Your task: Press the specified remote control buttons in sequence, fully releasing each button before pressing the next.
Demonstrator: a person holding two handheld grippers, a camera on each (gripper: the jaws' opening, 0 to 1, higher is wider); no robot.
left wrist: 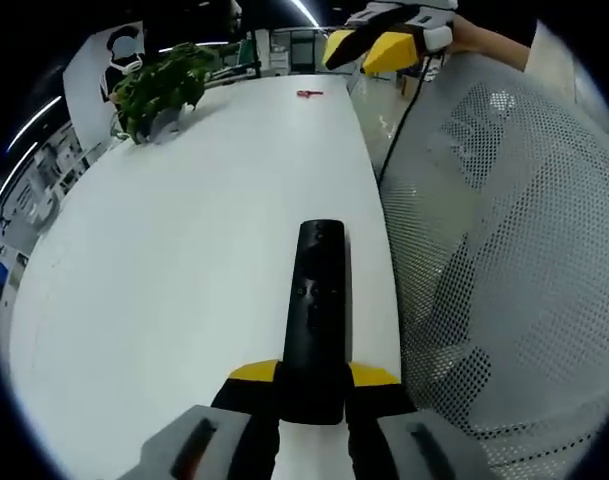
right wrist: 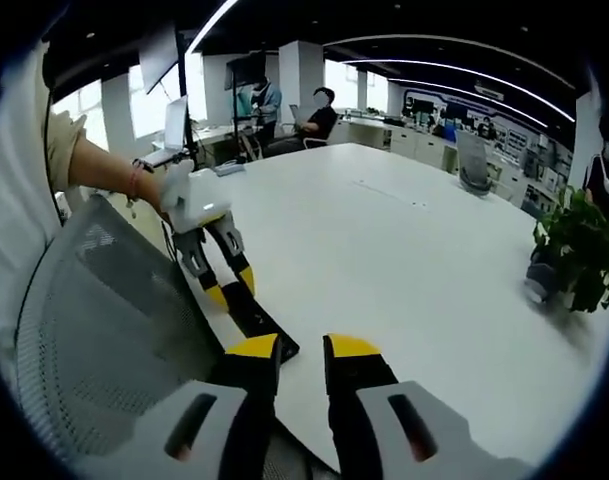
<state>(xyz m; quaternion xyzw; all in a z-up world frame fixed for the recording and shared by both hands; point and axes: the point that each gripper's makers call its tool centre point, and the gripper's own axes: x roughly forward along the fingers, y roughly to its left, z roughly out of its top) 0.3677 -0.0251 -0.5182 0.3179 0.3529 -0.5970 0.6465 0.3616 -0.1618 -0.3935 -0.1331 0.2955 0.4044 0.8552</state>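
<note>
Okay, left gripper (left wrist: 314,385) is clenched on the remote (left wrist: 317,310), near the table's (left wrist: 184,280) edge at 3 o'clock. Right gripper (right wrist: 302,362) hangs released with nothing between its jaws. I'd keep the remote steady and poke one button squarely.

A potted plant (left wrist: 162,88) and small red object (left wrist: 309,95) sit on the white table (left wrist: 184,260).

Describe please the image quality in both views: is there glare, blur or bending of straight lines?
Left gripper view: the white table is bright and nearly washed out, its edge bows from fisheye distortion, and the black remote is sharp. Right gripper view: ceiling light strips curve strongly, the plant near the rim looks soft and smeared, and the remote is dark with little detail.
</note>
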